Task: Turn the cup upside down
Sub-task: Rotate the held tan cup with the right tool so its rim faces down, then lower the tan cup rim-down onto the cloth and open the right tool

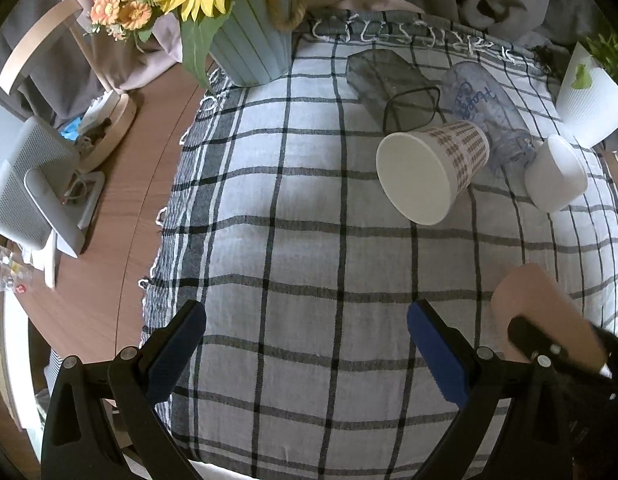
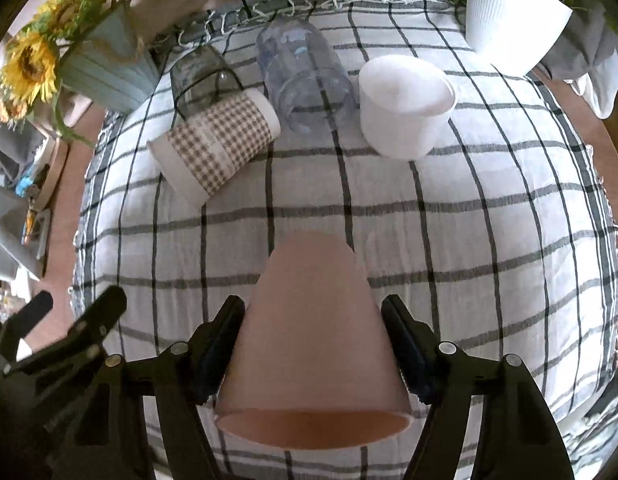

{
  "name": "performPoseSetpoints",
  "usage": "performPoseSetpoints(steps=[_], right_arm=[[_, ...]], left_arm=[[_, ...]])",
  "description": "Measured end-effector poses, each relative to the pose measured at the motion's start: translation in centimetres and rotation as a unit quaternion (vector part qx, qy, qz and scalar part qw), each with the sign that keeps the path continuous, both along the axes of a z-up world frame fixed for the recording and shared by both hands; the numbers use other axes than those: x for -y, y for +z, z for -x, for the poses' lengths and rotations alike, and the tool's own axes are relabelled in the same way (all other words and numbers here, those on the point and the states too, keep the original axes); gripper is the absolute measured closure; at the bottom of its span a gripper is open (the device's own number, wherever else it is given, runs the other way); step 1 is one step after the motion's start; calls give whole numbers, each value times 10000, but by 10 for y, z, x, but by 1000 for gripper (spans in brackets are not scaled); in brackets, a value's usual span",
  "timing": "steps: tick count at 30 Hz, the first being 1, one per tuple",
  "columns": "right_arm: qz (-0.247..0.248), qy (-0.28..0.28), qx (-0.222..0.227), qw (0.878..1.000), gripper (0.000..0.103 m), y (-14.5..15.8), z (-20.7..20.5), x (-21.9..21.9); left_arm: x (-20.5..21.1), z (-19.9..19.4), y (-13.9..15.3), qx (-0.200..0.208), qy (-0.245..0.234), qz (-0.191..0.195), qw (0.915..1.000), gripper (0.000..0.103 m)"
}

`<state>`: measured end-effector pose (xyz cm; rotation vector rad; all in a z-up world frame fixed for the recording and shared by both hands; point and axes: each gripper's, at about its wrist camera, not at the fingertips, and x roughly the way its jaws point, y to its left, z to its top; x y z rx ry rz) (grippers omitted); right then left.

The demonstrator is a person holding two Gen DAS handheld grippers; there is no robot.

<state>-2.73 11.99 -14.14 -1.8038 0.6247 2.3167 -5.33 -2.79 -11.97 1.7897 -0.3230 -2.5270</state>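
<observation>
A pink cup (image 2: 315,344) is held between the 2 fingers of the right gripper (image 2: 313,344), its narrow base pointing away toward the far side and its open mouth turned toward the camera; the blue pads (image 2: 219,356) are pressed against its sides. The cup appears to be lifted clear of the checked cloth (image 2: 489,240), though contact with the cloth cannot be settled from this view. In the left wrist view the same cup (image 1: 545,308) is seen at the near right, with part of the right gripper over it. The left gripper (image 1: 307,344) is held with its fingers spread wide and nothing between them, above the near part of the cloth. Farther back, a gingham paper cup (image 2: 217,146) is seen lying on its side, its mouth toward the left. Just behind it a dark smoked glass (image 2: 201,76) lies on its side, and to its right a clear printed tumbler (image 2: 305,80) also lies down. A white cup (image 2: 401,108) is placed to the right of the tumbler. A blue pot of sunflowers (image 2: 105,68) is seen at the far left and a white ribbed planter (image 2: 513,16) at the far right.
</observation>
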Motion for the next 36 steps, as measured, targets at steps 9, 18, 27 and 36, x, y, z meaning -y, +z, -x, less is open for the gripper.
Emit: performPoseSetpoints(steps=[9,18,27,36], right_arm=[[257,-7,329,9991,34,-20,-13,3],[211,101,316,9992,33,-18,-15,1],[-49,-153,-364,9992,22,34,-33,-23],[-347,-756,-649,9944,22,63,-54,-68]], left_arm=[[-1,-1,-2,3,-38,106,9999,0],[-3,-2,-2,24,-38,154,9999,0],[-19,-16,24,-116,-285,-62,9995,1],[-72,-20,12,774,-886,-893,9890,1]])
